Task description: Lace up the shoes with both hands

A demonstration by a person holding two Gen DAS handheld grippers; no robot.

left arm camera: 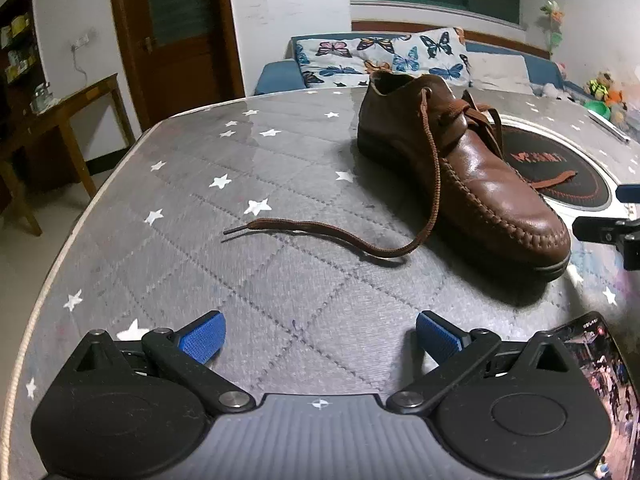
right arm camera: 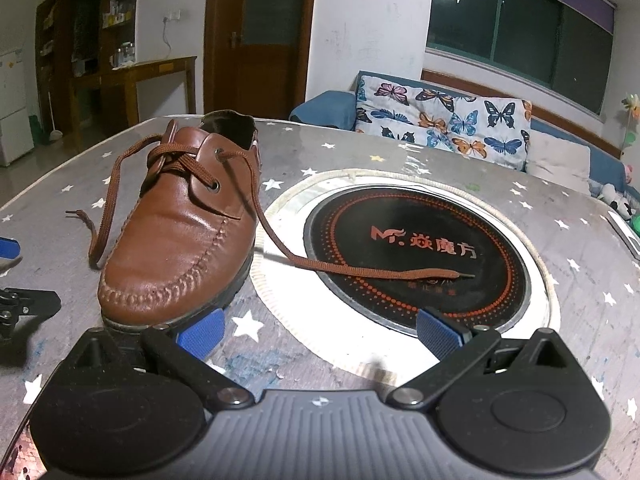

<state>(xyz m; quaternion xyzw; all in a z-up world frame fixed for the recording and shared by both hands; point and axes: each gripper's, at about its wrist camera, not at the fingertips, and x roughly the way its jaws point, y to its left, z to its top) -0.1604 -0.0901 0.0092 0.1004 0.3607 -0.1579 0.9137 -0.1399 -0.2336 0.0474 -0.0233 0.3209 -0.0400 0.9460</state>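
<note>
Brown lace end (left arm camera: 256, 225) lies loose on the grey star-print tablecloth (left arm camera: 160, 240) left of centre in the left wrist view, ahead of the left gripper (left arm camera: 318, 338), whose blue pads are spread and empty. Right of it stands the brown leather shoe (left arm camera: 472, 176), toe toward the cameras. Further right, in the right wrist view, the other lace end (right arm camera: 380, 270) trails over the black induction hob (right arm camera: 420, 248); the right gripper (right arm camera: 320, 334) hangs spread wide, empty, just before the toe.

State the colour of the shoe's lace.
Brown, like the shoe; the lace shows best in the right wrist view.
</note>
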